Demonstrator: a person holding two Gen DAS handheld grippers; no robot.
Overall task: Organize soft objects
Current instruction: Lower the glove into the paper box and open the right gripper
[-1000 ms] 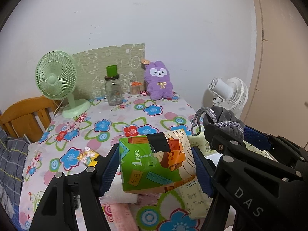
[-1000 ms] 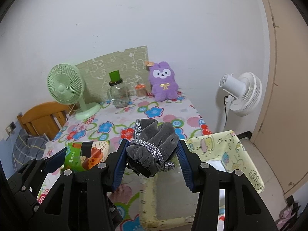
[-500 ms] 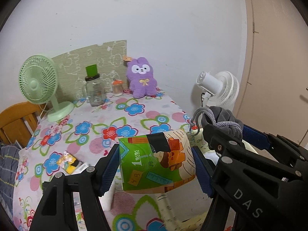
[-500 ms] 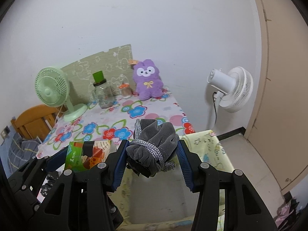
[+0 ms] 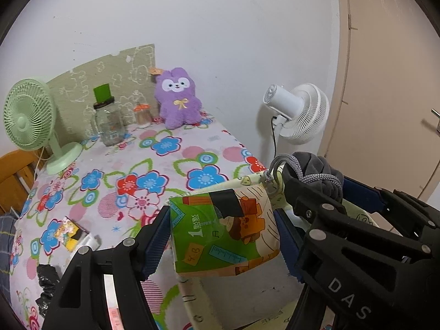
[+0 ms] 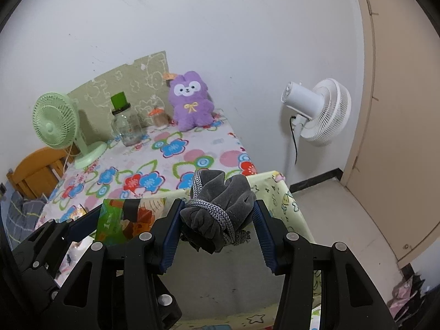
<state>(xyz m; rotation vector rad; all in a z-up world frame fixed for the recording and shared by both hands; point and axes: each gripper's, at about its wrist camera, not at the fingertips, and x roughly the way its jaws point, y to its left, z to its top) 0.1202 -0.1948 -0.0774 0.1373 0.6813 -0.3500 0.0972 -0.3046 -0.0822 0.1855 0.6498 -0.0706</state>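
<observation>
My left gripper (image 5: 221, 233) is shut on a green and orange tissue pack (image 5: 224, 232) and holds it over the near edge of a pale yellow fabric bin (image 5: 192, 299). My right gripper (image 6: 217, 225) is shut on a grey velvet pouch (image 6: 220, 211) tied with a grey cord, held above the same bin (image 6: 283, 200) beside the table. The pouch also shows in the left wrist view (image 5: 313, 170), and the tissue pack in the right wrist view (image 6: 123, 220). A purple plush toy (image 5: 177, 97) sits at the back of the floral table (image 5: 165, 148).
On the table stand a green desk fan (image 5: 30, 121), a glass jar with a green lid (image 5: 106, 121) and a small mushroom-lid jar (image 5: 143, 114). A small colourful packet (image 5: 68, 232) and a black item (image 5: 48, 283) lie near the front. A white floor fan (image 6: 319, 112) stands at the right.
Both grippers have moved right and back with their loads, from over the table to over the yellow bin beside it. The grips have not changed.
</observation>
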